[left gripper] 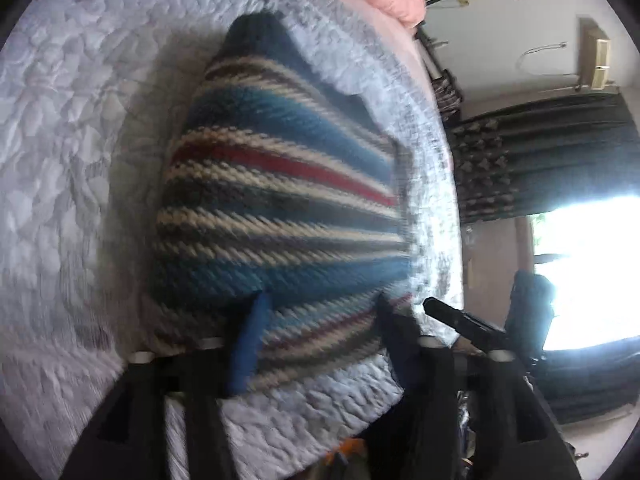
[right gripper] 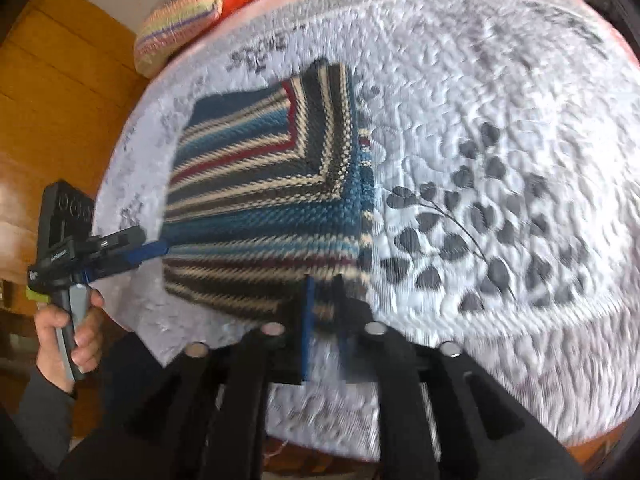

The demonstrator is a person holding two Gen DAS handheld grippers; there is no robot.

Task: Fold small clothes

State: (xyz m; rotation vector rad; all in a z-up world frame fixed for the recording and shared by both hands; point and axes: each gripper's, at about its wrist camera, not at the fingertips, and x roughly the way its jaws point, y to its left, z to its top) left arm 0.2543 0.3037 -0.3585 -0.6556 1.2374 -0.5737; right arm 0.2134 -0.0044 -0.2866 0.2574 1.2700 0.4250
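**Both claws at the near hem of the striped knit**

Your right claw [right gripper: 322, 304] is clamped on the near edge of the striped knit garment [right gripper: 264, 200]; its fingers stand close together with a fold of the fabric pinched between them. Your left claw [left gripper: 316, 316] has its fingers spread, one blue-padded finger [left gripper: 250, 344] lying on top of the knit and the other at the garment's right edge; whether it actually grips cloth cannot be told from the blurred frame. In the right wrist view the left claw [right gripper: 154, 250] reaches the knit's left side, held by your left hand [right gripper: 72, 332].

The garment lies partly folded on the quilted bedspread [right gripper: 500, 140], one flap turned in so the stripes meet at a diagonal. It extends directly away from both claws, up the bed; the stripes run across the left claw's line of reach. The leaf print [right gripper: 460, 232] lies just right of the garment, and a second striped item [right gripper: 180, 28] sits well apart at the far edge.

Judgement: the next fold likely carries the near hem forward over the body, away from you. Both claws are at that hem, the right one with the surer hold, so keep them level to prevent skewing.
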